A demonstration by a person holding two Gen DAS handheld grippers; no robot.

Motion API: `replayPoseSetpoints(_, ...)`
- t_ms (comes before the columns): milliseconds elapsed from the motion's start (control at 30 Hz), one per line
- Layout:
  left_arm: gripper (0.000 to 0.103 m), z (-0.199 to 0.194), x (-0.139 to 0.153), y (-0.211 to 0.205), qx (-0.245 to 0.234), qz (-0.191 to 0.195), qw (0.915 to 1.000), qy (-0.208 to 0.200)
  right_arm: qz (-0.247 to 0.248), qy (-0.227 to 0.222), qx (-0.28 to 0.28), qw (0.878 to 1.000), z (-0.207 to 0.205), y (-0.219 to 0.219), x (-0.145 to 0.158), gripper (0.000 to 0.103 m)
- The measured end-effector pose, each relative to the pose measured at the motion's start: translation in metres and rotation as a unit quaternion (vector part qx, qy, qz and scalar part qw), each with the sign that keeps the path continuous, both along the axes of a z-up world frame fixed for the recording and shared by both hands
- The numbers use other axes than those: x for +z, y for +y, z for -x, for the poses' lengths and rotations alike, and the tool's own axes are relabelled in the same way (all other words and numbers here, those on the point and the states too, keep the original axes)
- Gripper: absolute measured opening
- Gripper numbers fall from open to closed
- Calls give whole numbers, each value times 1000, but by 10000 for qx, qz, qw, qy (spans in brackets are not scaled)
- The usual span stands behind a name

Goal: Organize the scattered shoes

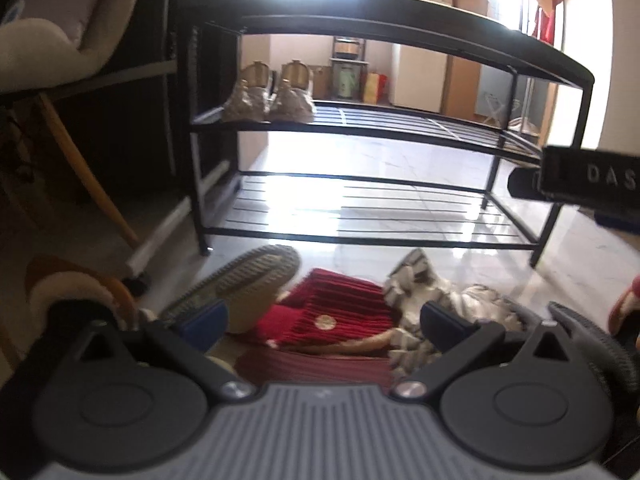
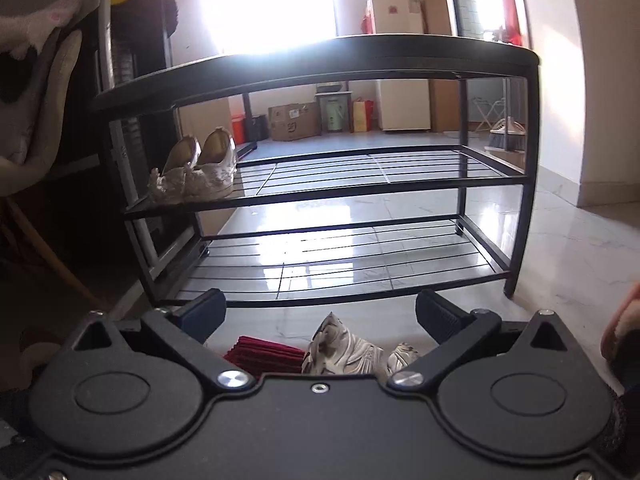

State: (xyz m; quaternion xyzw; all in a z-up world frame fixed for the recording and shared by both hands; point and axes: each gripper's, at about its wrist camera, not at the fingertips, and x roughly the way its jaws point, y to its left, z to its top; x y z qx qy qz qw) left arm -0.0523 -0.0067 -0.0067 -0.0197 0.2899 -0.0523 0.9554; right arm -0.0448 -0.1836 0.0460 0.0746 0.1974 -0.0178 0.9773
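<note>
A red slipper [image 1: 336, 320] lies on the shiny floor [image 2: 560, 240] in front of the black shoe rack [image 1: 384, 12], and a second red one [image 1: 312, 368] lies just under it, closer to the camera. A tan shoe [image 1: 248, 280] is tipped over with its bumpy sole up, touching the red slipper on the left. A grey and white sneaker [image 2: 340, 348] lies on its side just to the right of the red slipper. Two cream shoes [image 2: 200, 172] stand side by side on the left end of the rack's middle shelf. The bottom shelf holds no shoes. The left gripper [image 1: 322, 320] hangs over the pile with its jaws wide apart and nothing in them. The right gripper [image 2: 320, 320] is wide apart too and holds nothing
</note>
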Motion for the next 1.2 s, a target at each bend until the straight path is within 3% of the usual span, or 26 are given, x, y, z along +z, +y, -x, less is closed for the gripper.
replayPoseSetpoints(300, 103, -2, 5, -21, 84, -429, 9989, -146, -376, 76, -219, 9990, 22, -18, -18, 103)
replayPoseSetpoints(767, 103, -15, 1, -15, 195, -230, 9994, 144, -239, 81, -328, 9991, 29, -16, -33, 103)
replayPoseSetpoints(1000, 102, -12, 1, -13, 147, -86, 9999, -3, -251, 159, -305, 9991, 27, -14, -36, 103)
replayPoseSetpoints(1200, 102, -3, 5, -11, 217, -110, 9990, -379, -284, 191, -339, 9988, 27, -17, -36, 103)
